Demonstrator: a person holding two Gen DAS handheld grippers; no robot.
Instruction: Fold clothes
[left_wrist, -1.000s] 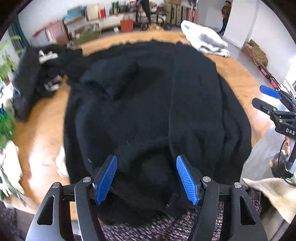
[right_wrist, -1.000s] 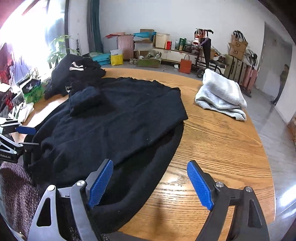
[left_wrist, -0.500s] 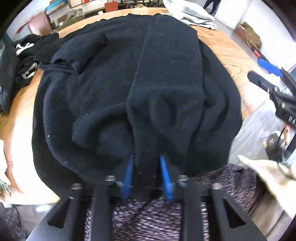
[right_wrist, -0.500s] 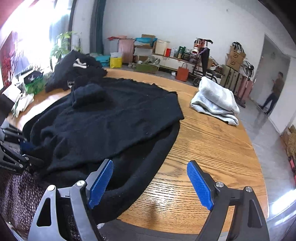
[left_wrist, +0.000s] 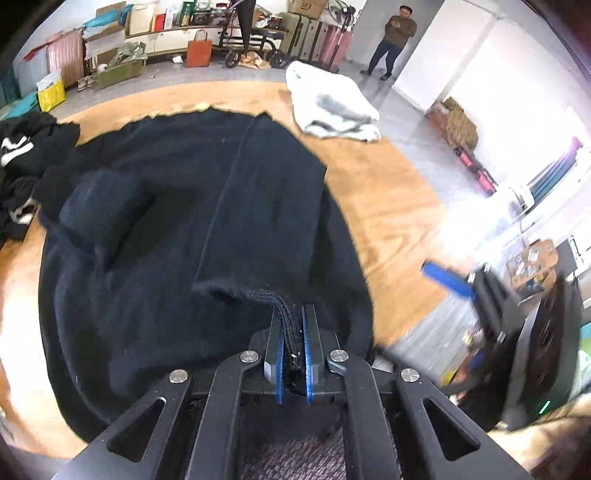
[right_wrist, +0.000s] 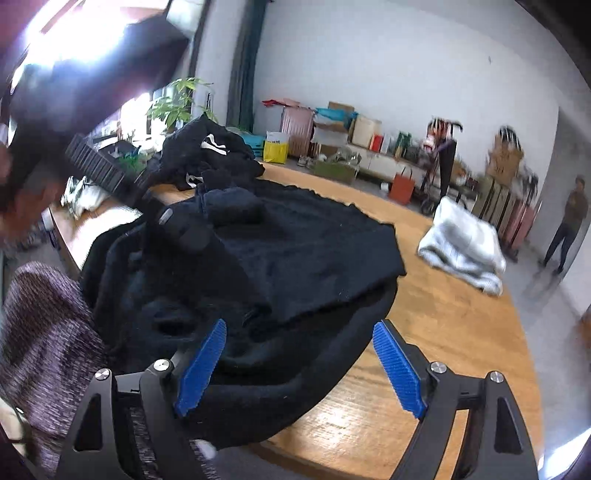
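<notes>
A moment ago the left tool (left_wrist: 291, 349) was wide open over the black sweater (left_wrist: 177, 266); its jaws have just been closing, and now they pinch a thick bunch of the sweater's edge and have lifted it up off the counter (left_wrist: 388, 206). It holds the edge tight so that part can be carried over and laid flat as a fold, I think. The right tool (right_wrist: 299, 365) is open with nothing in it, hanging over the near edge of the sweater, likely ready to grab the other side. The sweater lies spread across the middle of the round wooden counter, with one long flap already turned over on top. A folded white and grey top (left_wrist: 332, 103) sits apart near the far rim, probably done. A heap of dark clothes (right_wrist: 210, 155) waits at the left side. No basket or box for clothes shows on the counter.
</notes>
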